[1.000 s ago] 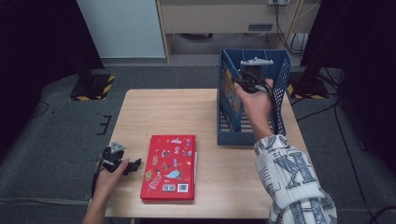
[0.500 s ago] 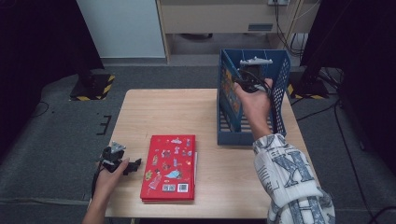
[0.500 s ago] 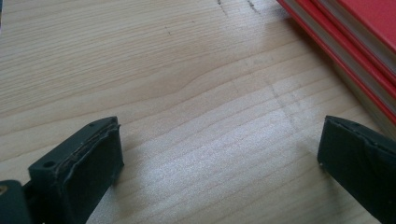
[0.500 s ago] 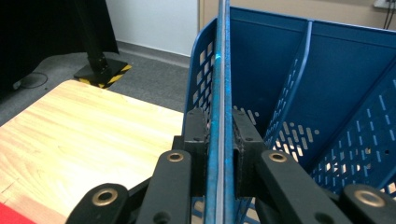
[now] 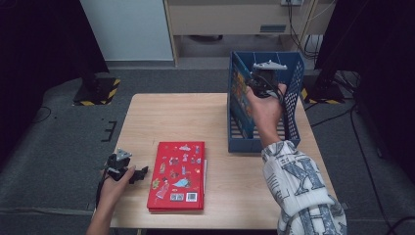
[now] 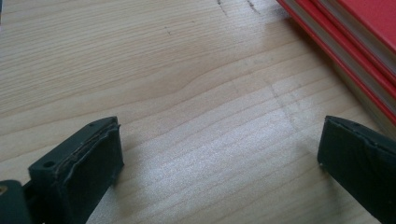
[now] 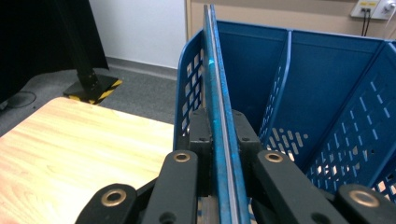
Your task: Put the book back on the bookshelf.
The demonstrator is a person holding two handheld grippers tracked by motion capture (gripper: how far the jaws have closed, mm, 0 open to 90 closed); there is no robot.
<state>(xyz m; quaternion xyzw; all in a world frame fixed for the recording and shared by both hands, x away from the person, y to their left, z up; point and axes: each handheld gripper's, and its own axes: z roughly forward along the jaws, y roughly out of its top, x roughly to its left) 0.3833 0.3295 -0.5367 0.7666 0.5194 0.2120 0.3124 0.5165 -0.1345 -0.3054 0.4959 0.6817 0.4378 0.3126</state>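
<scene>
Wooden table [image 5: 215, 117] bearing a blue perforated file basket [image 5: 293, 88] at its far right and a red picture book [image 5: 178, 176] lying flat at near centre. The right gripper [image 5: 259, 85], inside the basket, has just closed its jaws on a thin blue book [image 7: 219, 112] held upright against the basket's left wall. The left gripper [image 5: 139, 172] rests wide open on bare wood just left of the red book, holding nothing.

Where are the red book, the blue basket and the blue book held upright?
red book [image 5: 177, 176]: high view, middle of its cover.
blue basket [image 5: 293, 93]: high view, right wall.
blue book [image 7: 219, 107]: right gripper view, its upright edge.
</scene>
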